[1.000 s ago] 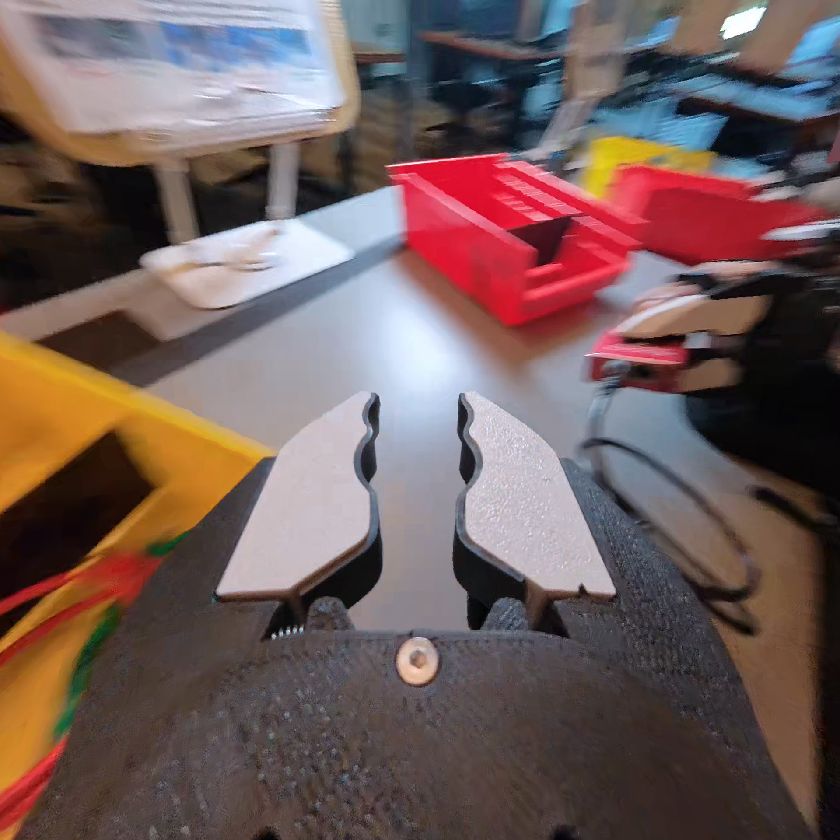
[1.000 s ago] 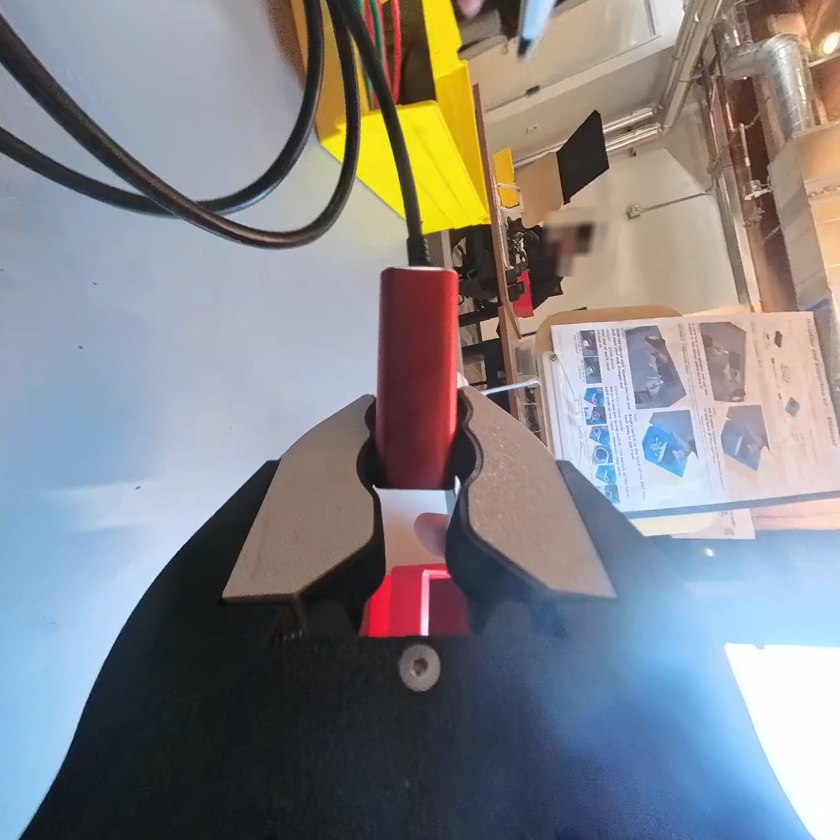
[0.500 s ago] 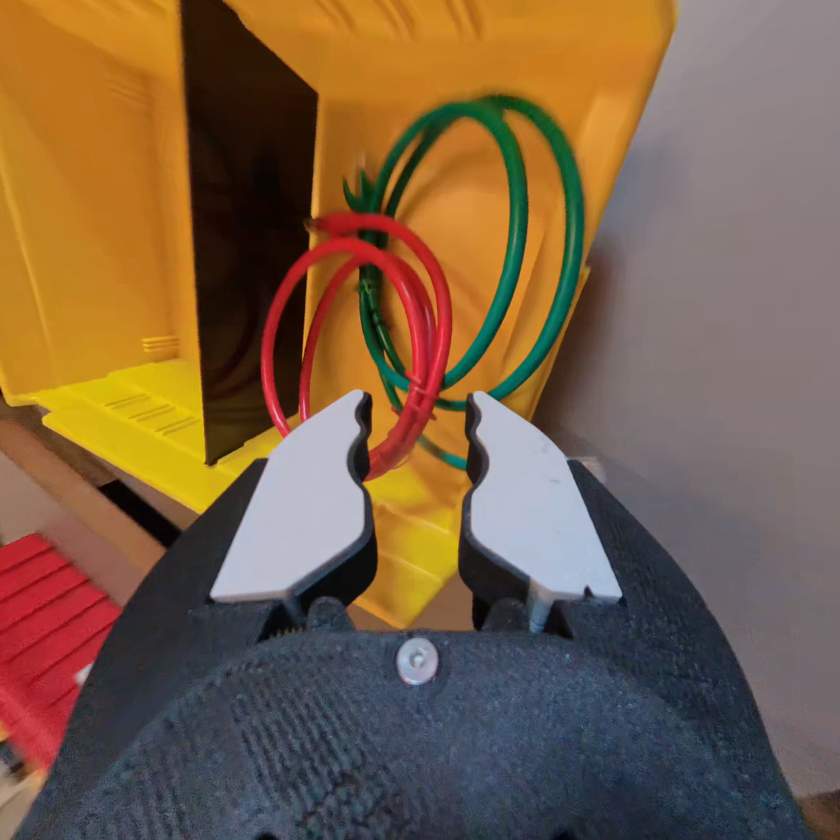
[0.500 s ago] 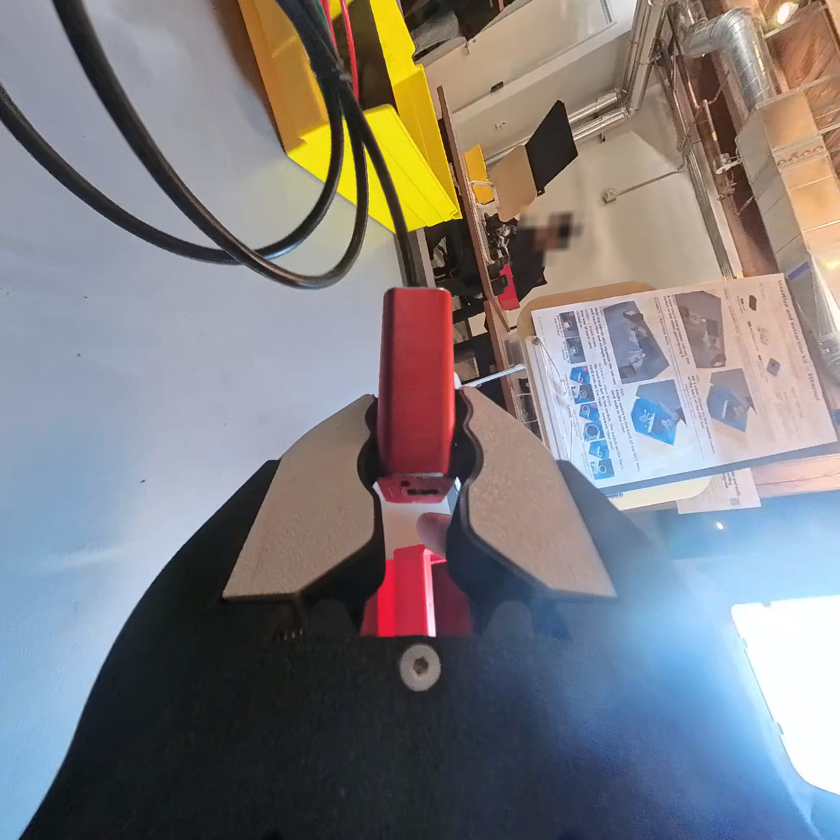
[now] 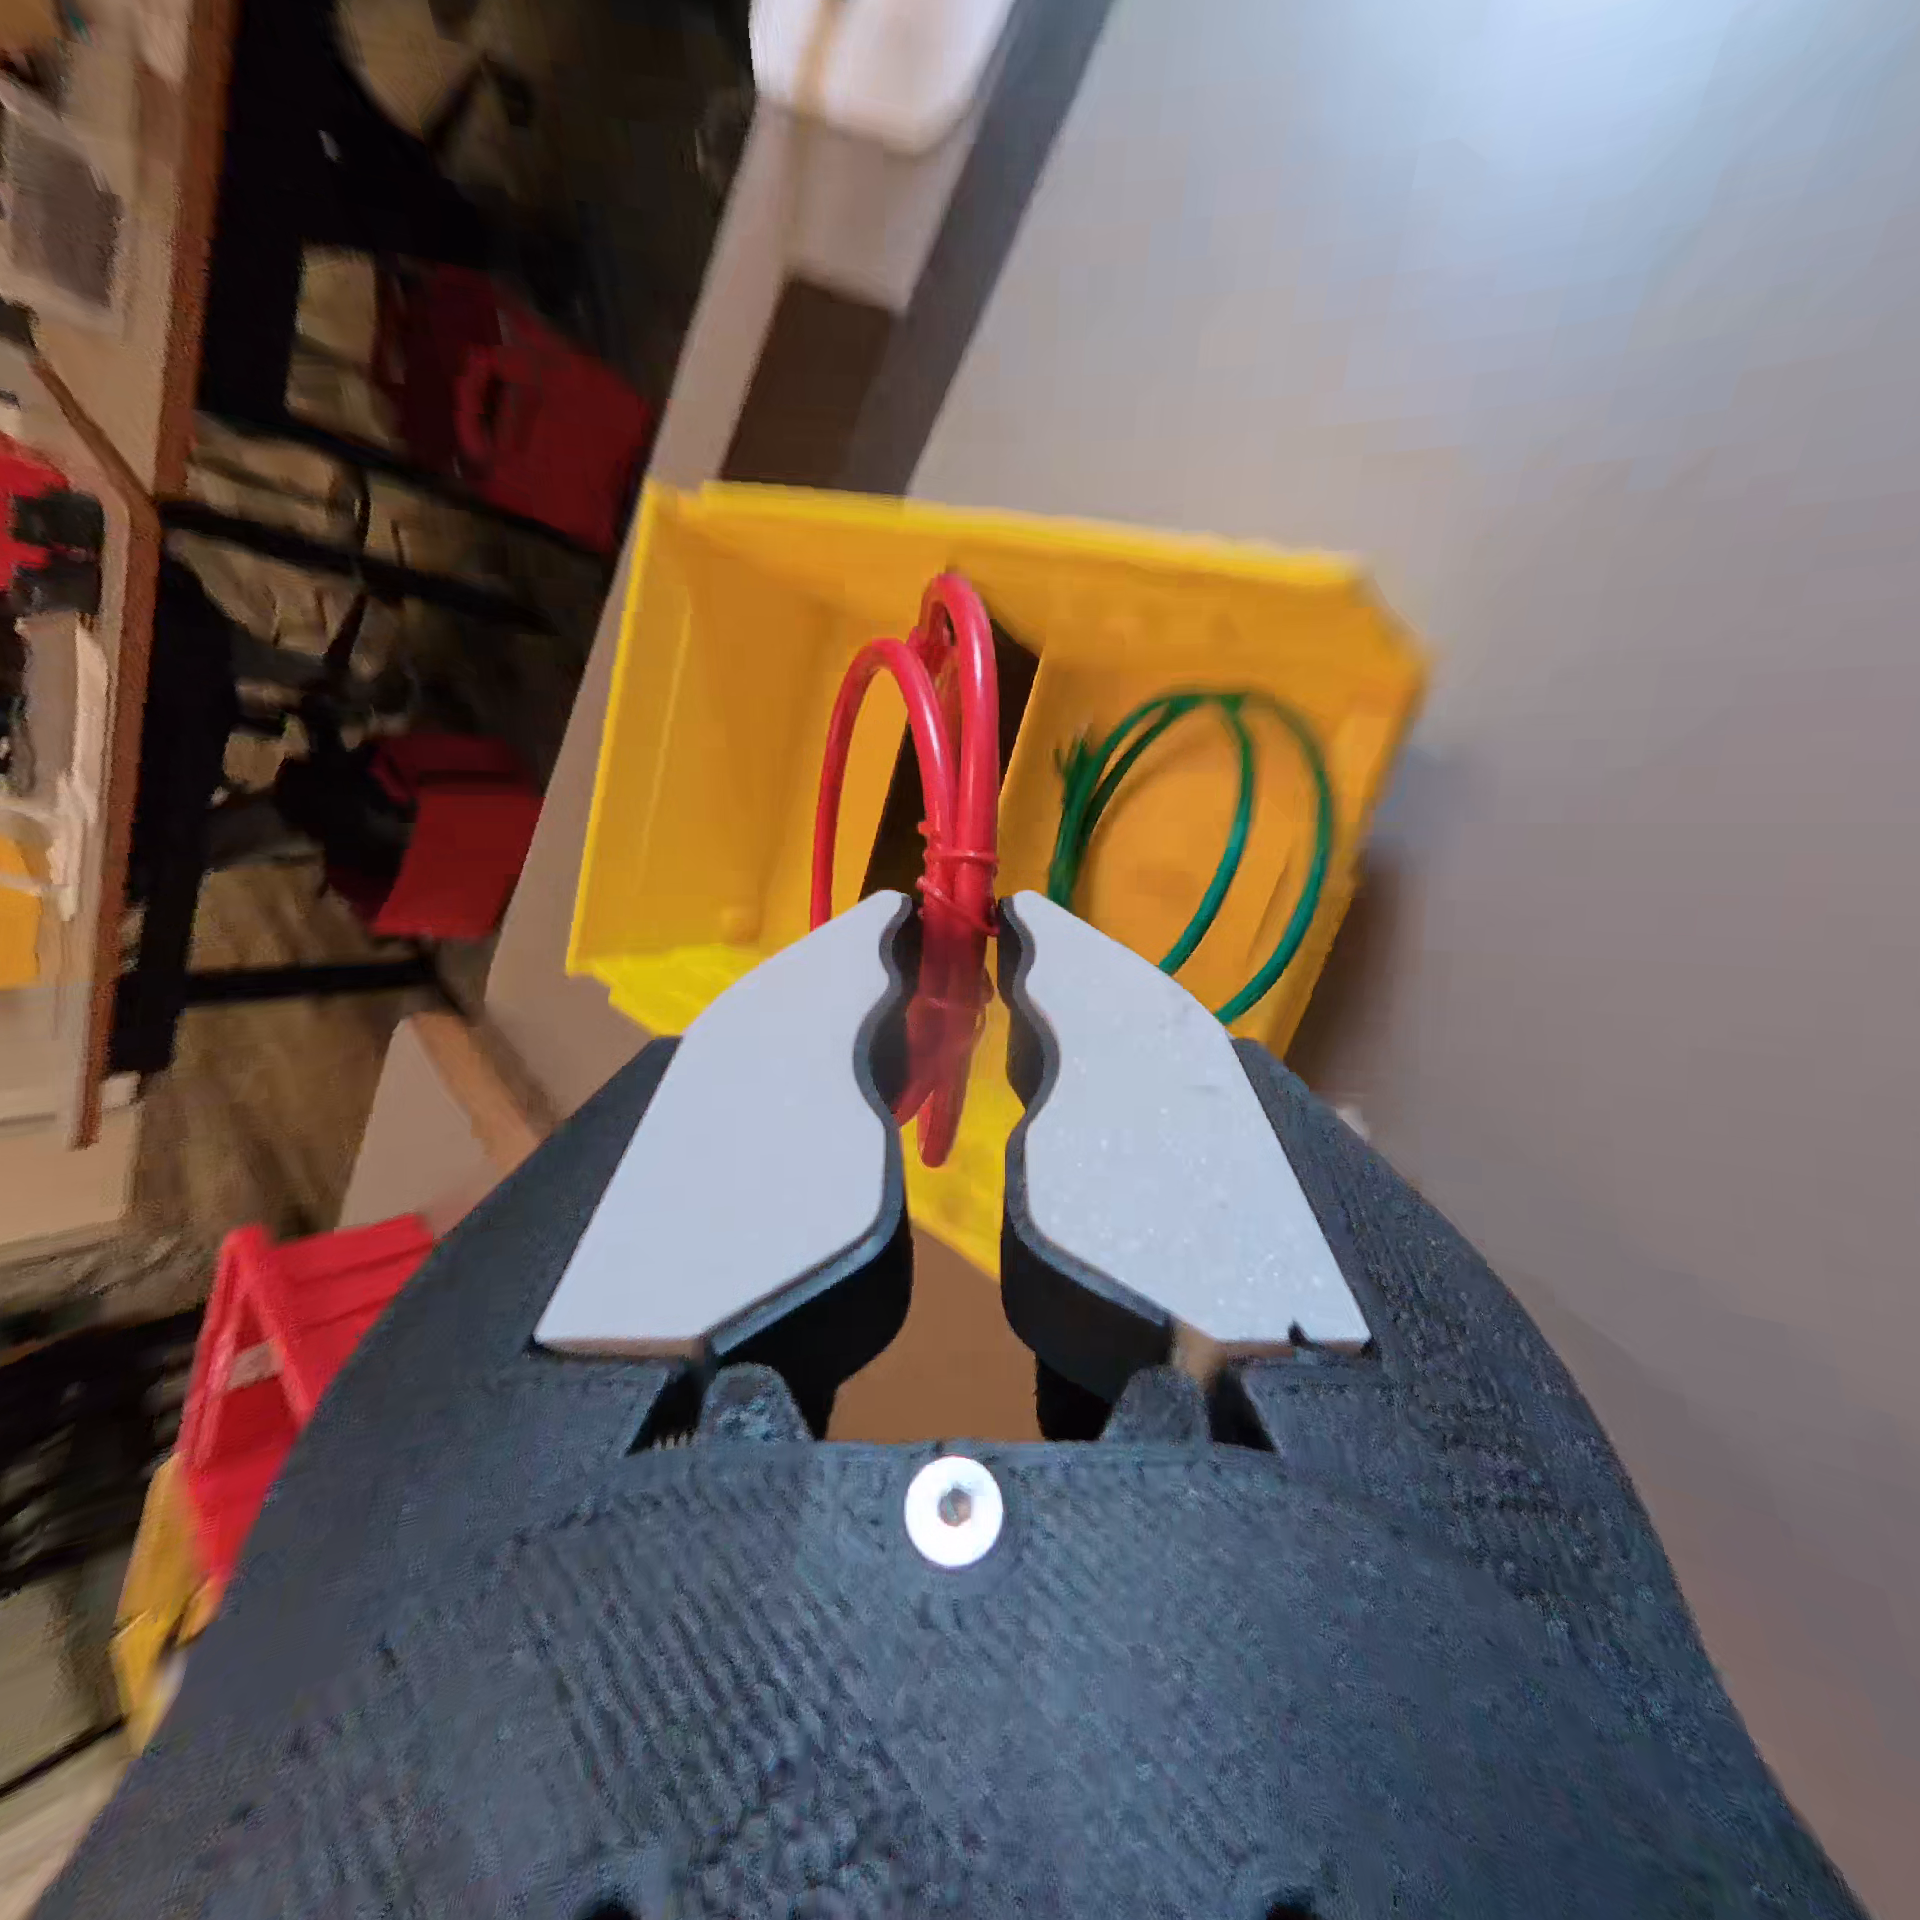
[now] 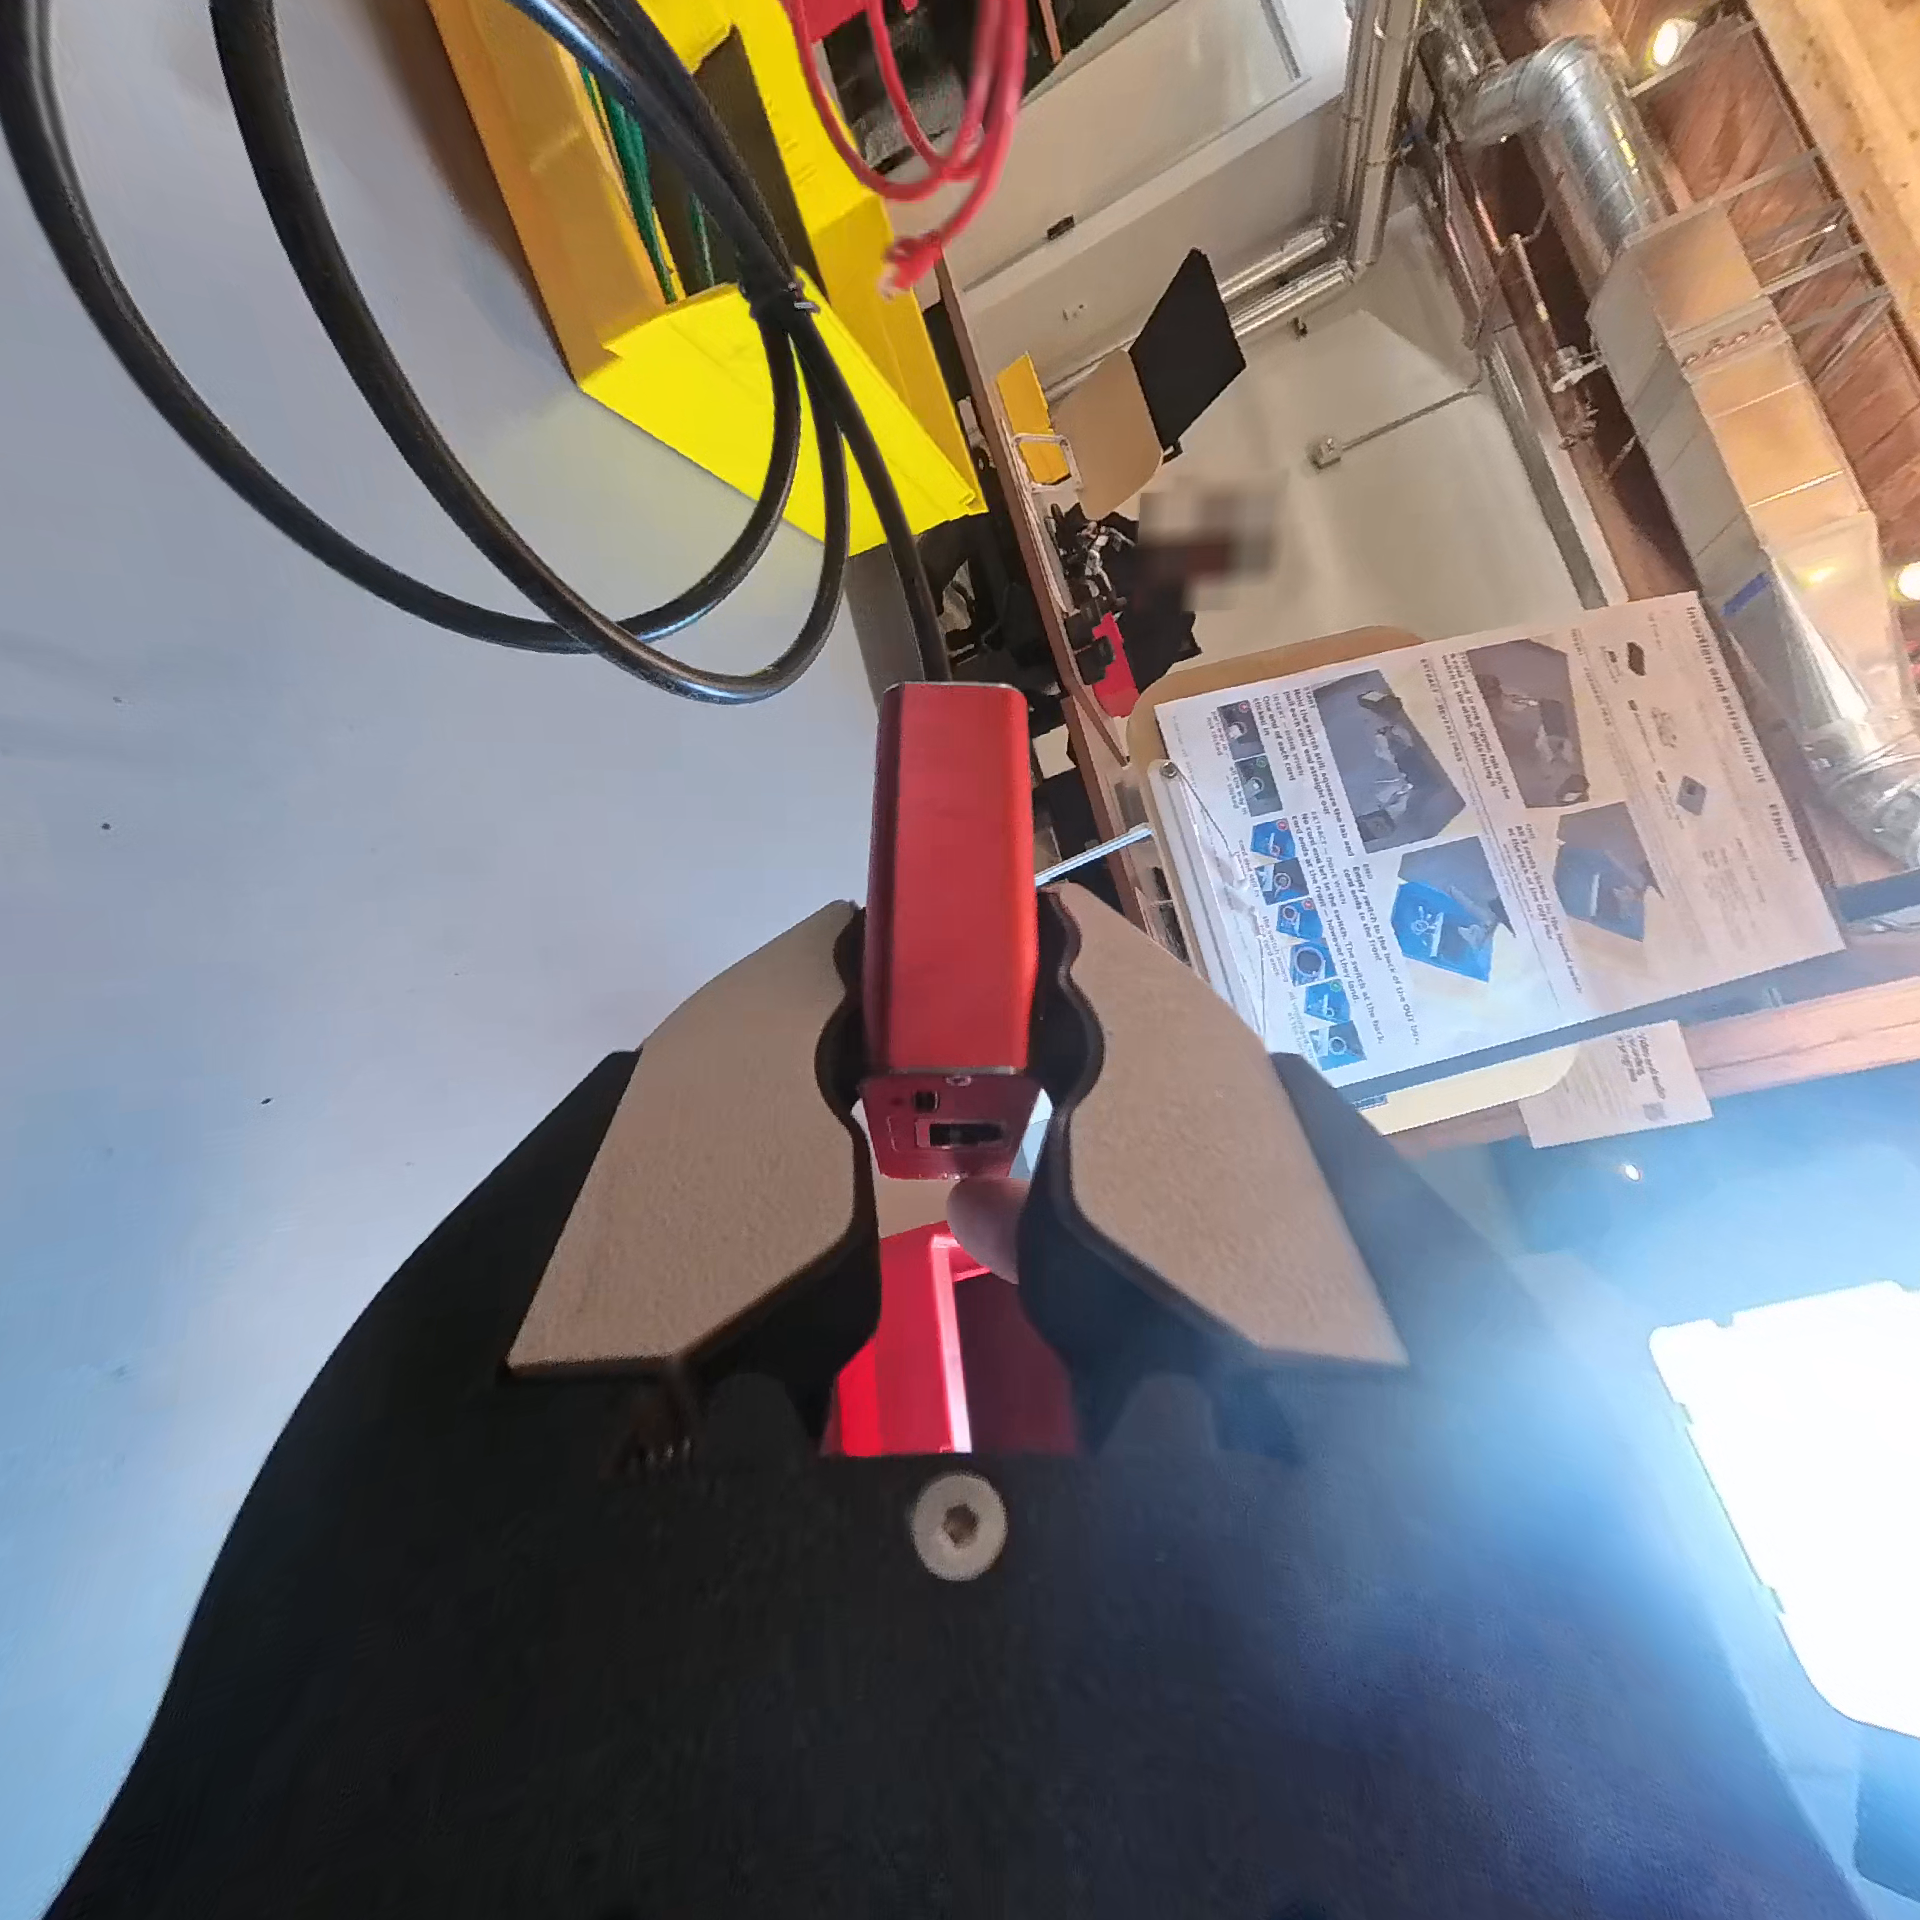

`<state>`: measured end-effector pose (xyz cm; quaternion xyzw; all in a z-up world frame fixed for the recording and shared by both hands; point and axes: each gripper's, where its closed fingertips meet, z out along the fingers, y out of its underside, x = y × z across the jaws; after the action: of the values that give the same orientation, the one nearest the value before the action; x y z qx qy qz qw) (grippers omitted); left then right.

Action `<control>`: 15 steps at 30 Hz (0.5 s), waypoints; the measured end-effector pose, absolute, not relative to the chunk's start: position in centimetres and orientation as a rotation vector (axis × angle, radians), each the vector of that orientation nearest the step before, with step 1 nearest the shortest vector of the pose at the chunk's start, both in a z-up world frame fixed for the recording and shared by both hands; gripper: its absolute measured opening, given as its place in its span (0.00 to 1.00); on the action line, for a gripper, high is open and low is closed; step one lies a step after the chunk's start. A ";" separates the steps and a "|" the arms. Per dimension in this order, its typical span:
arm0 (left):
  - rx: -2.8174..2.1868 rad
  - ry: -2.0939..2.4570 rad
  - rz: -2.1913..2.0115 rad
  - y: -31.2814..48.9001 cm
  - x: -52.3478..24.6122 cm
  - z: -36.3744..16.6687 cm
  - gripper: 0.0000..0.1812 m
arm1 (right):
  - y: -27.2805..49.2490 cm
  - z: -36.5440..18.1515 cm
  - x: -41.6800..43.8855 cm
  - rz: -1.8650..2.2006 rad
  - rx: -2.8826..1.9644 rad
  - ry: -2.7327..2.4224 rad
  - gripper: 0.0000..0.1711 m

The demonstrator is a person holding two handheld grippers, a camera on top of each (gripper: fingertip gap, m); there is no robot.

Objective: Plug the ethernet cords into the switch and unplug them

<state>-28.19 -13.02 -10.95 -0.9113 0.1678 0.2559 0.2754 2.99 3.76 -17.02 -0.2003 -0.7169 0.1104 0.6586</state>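
A workshop or lab: exposed metal ducting (image 6: pixel 1590 156), plastic parts bins (image 5: pixel 1351 665), instruction poster (image 6: pixel 1475 831) on a workbench.

Red coiled ethernet cord (image 5: pixel 961 831), green coiled cord (image 5: pixel 1195 831), yellow bin (image 5: pixel 1164 592), red switch (image 6: pixel 951 883), glossy black cable (image 6: pixel 436 582), grey fingertips (image 5: pixel 748 1132) on black gripper bodies
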 end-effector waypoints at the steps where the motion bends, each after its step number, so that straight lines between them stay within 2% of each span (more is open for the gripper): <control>1: -2.392 0.436 0.623 -12.6 -26.7 -9.6 0.08 | 3.8 -16.8 3.1 0.252 -0.451 -1.615 0.16; 4: -2.263 0.408 0.307 -11.5 -21.1 -7.2 0.08 | 3.6 -15.7 3.6 0.272 -0.437 -1.579 0.16; 7: -2.184 0.369 -0.220 -10.5 -14.6 -8.0 0.08 | 3.1 -14.4 4.3 0.315 -0.413 -1.545 0.16; 11: -2.157 0.280 -0.723 -8.6 -8.9 -14.5 0.08 | 1.9 -12.7 5.5 0.406 -0.376 -1.516 0.16; 15: -2.248 0.227 -0.791 -6.5 -8.0 -22.0 0.15 | 0.6 -11.8 6.0 0.446 -0.337 -1.526 0.16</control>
<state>-8.00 -6.49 -22.03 -0.8741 0.0884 -0.3076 0.3654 6.04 0.58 -11.82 -0.1503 -0.6819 0.1993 0.6875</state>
